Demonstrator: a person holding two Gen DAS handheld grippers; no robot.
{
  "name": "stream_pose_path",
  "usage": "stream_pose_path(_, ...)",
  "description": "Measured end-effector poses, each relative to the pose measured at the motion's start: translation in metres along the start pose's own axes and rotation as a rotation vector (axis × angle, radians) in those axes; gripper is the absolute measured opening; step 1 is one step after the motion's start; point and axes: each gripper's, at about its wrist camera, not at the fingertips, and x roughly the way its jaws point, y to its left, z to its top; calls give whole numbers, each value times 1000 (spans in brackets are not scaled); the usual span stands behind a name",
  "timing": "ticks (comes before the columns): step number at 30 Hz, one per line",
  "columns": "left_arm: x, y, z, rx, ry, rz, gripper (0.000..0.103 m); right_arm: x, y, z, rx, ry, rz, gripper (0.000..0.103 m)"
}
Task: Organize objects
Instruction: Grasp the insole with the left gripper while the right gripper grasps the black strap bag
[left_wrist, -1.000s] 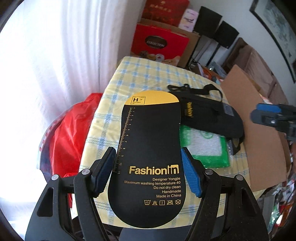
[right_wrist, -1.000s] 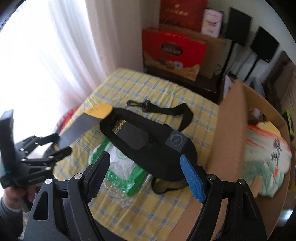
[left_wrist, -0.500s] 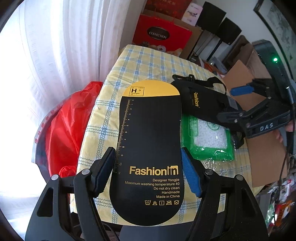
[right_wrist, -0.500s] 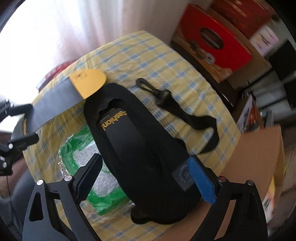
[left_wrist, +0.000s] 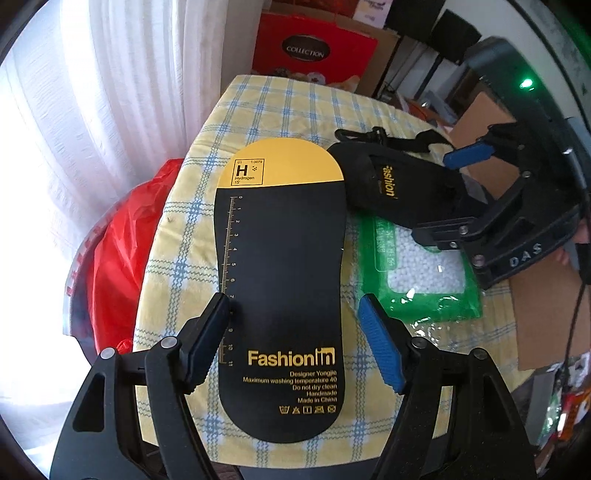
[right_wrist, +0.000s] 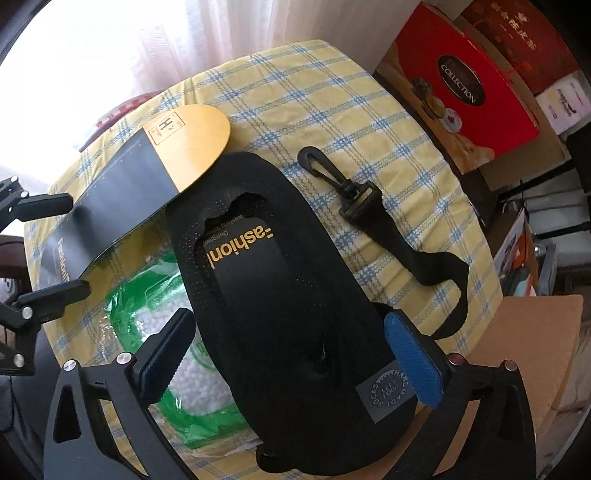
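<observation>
black sock pouch (right_wrist: 280, 295) flat on checked tabletop (right_wrist: 332, 96), overlapping green bead bag (right_wrist: 155, 295), card insert (left_wrist: 280, 280) just beside. right gripper (right_wrist: 291, 354) straddling pouch, fingers opening wide, not pressing yet, likely lining up grasp. left gripper (left_wrist: 295, 343) fingers open astride card, right pad clear.

Both grippers are built of matte black plastic linkage arms with triangular cut-outs and round silver screw heads at the pivots. On the left gripper (left_wrist: 295, 343), the left finger (left_wrist: 207, 339) wears a black ribbed pad and the right finger a bright blue ribbed one. The right gripper (right_wrist: 291, 354) has the same pairing, with one dark reddish screw near its blue pad. Its dark housing bears the raised letters "DAS", a lit green lamp and a thin black cable.
</observation>
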Motion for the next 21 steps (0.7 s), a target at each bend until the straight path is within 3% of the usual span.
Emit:
stream_pose_path(7,11,-4,7,20,-11,60,73,4,-6,5,34,-13,43,103)
stream_pose_path(8,12,-3,8,23,-15,59,70,5,-8,5,48,-15,57,102)
stream_pose_path(9,11,-3,8,31,-26,62,58,5,-9,5,53,-20,64,101)
stream_pose_path(14,1,-8,10,58,-62,26,33,-6,-10,2,65,-67,81,89)
stream_pose_path(21,-13,-2,14,22,-85,-23,21,-31,-19,-7,164,-162,172,85)
